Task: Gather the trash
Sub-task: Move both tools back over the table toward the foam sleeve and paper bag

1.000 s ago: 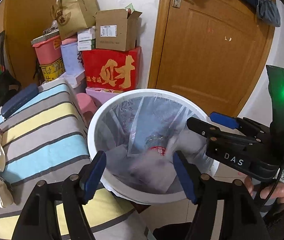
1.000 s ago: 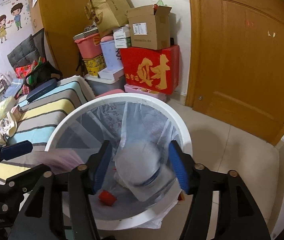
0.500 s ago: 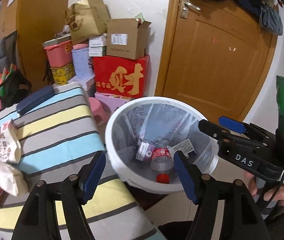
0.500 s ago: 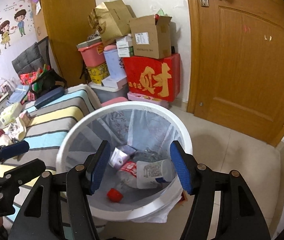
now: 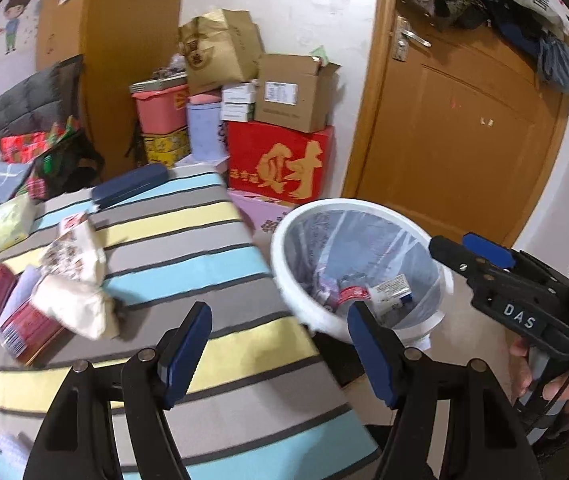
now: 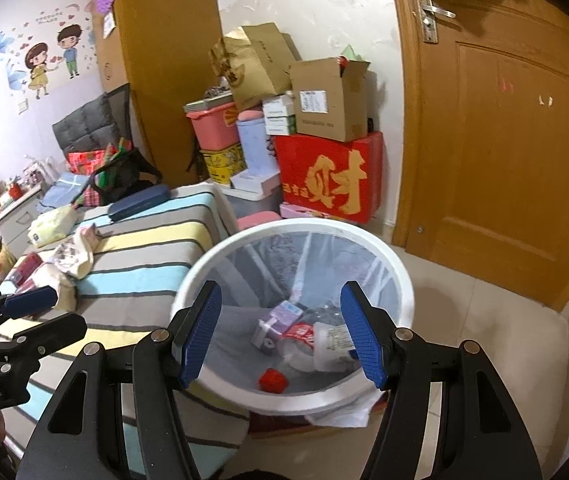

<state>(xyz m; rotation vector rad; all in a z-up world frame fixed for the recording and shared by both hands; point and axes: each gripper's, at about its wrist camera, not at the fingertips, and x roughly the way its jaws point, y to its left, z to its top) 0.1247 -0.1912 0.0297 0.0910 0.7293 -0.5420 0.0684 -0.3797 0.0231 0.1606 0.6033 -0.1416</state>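
Both hand-held grippers, left (image 5: 278, 350) and right (image 6: 280, 334), stood spread and empty beside the bin (image 6: 400, 276); next likely called for reaching the bed's (image 5: 188, 280) wrappers (image 5: 72, 306).

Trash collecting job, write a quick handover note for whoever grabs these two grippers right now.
Left gripper: open, empty, over the striped bed.
Right gripper: open, empty, above the white bin.
Done: a plastic bottle, a small purple carton and a red cap lie in the lined bin.
Left: wrappers and packets lie on the bed's far side; a dark blue case may not be trash. Check before grabbing.
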